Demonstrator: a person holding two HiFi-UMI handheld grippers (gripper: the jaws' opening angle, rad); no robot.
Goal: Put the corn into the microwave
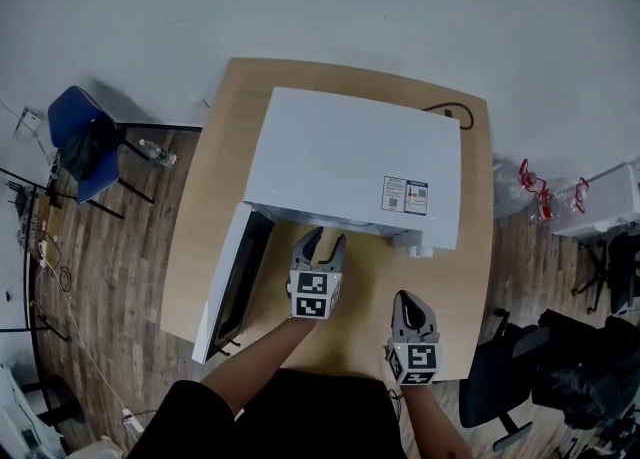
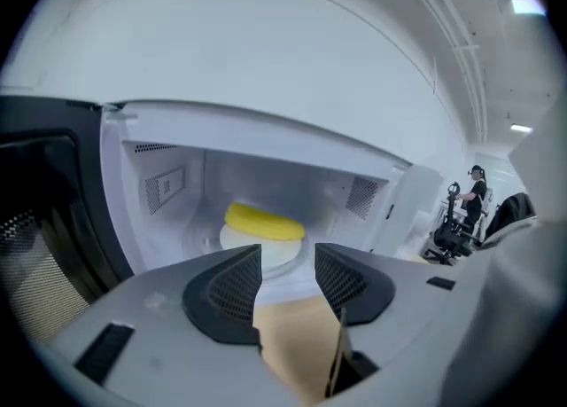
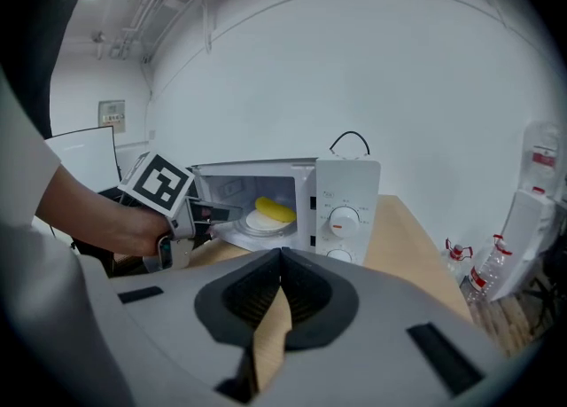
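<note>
The yellow corn (image 2: 264,222) lies on a white plate (image 2: 266,247) inside the white microwave (image 1: 355,165), whose door (image 1: 232,282) hangs open to the left. In the right gripper view the corn (image 3: 275,210) shows through the same opening. My left gripper (image 1: 322,244) stands open and empty just in front of the cavity, its jaws apart with nothing between them. My right gripper (image 1: 412,309) is shut and empty, held back over the table below the microwave's control panel (image 3: 344,210).
The microwave stands on a wooden table (image 1: 208,217). A blue chair (image 1: 82,142) is at the left, a black office chair (image 1: 500,377) at the right. Plastic bottles (image 3: 500,263) stand on the floor to the right. A person (image 2: 474,194) stands far off.
</note>
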